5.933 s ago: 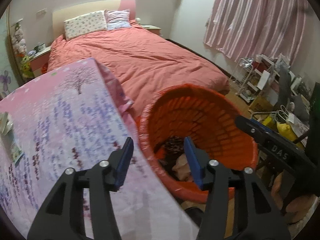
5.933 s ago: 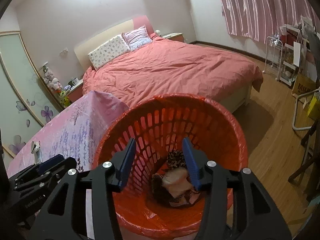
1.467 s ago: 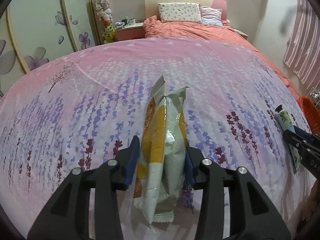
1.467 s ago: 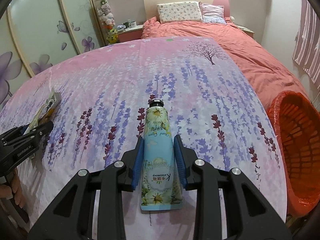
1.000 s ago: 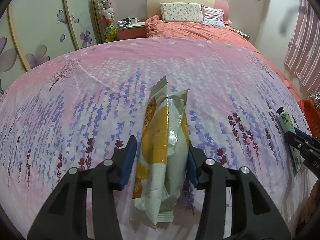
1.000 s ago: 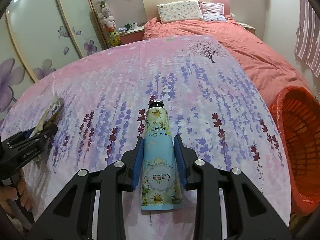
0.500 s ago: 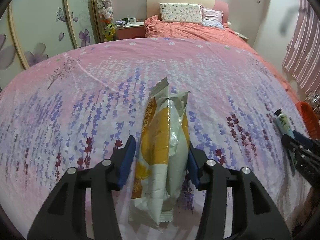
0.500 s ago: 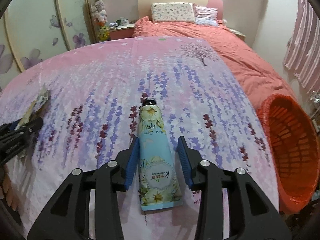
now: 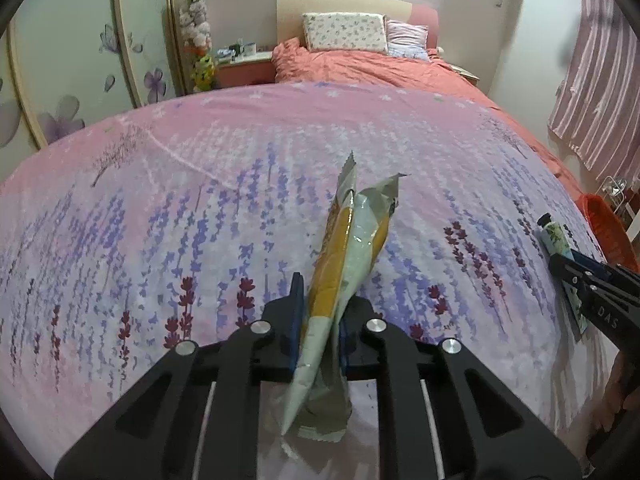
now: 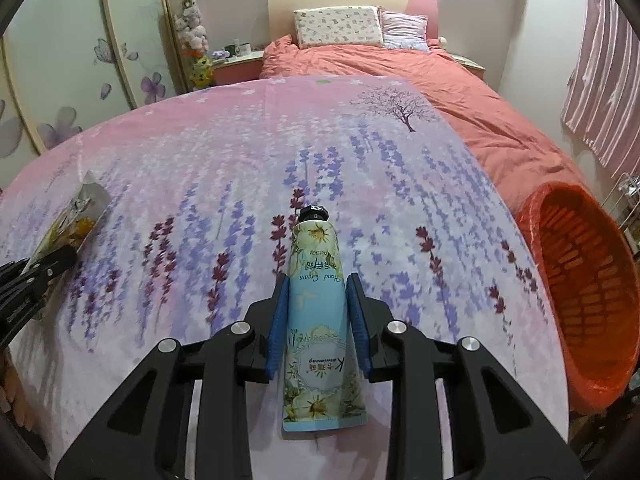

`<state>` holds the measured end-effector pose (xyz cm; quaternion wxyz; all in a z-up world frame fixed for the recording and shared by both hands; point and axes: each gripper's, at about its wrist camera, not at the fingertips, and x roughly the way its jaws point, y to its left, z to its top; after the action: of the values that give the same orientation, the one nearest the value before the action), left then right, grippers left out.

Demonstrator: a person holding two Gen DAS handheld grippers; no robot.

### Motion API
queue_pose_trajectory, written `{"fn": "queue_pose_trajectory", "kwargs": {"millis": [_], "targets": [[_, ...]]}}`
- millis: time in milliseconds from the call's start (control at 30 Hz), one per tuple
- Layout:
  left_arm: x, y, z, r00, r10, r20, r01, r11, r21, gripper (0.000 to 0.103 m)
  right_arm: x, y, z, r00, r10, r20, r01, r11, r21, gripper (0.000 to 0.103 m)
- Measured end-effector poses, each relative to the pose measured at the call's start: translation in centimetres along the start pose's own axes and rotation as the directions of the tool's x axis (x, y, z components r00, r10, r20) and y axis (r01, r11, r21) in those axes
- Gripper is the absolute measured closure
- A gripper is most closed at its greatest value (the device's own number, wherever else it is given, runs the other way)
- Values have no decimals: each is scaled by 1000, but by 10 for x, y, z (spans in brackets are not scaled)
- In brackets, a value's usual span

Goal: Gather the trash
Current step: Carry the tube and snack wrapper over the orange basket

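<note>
A yellow and silver snack wrapper (image 9: 348,240) lies on the lavender-print tablecloth (image 9: 180,208), pinched flat at its lower half. My left gripper (image 9: 318,292) is closing on it, its blue pads pressing both sides. A light-blue hand cream tube (image 10: 316,240) with a black cap lies on the cloth, cap pointing away. My right gripper (image 10: 317,280) is closing on it, both pads touching its sides. In the left wrist view, the right gripper (image 9: 572,264) and the tube (image 9: 554,236) show at the right edge. In the right wrist view, the left gripper (image 10: 60,258) and the wrapper (image 10: 80,216) show at the left.
An orange plastic basket (image 10: 580,280) stands on the floor beside the table's right edge, also seen as the basket (image 9: 608,228). Behind the table is a bed (image 10: 440,72) with a salmon cover. Flower-painted wardrobe doors (image 9: 80,80) run along the left.
The left jaws have closed in on the wrapper and squeezed it narrow. The right jaws stood slightly apart from the tube half a second ago and now press on it.
</note>
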<state>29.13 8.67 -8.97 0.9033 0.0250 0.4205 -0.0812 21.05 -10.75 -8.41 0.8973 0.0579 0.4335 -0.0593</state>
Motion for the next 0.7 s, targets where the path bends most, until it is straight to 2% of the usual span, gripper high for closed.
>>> {"fn": "queue_pose_trajectory", "kwargs": {"millis": [167,400,700], "targets": [[-23,-9,2,999,-31,27,32,999,-7,88,-18,-7,-3,999,32,29,-32,999,27,74],[-59,-35,14,994,-90,63,91,996,-22,88,-59,-30,7,994,33,108,-39,998,47,73],[-95,-112,35,979,-172,106,167,985,47,88,-109,-82,15,977,-11,213,-4,997,73,73]]}}
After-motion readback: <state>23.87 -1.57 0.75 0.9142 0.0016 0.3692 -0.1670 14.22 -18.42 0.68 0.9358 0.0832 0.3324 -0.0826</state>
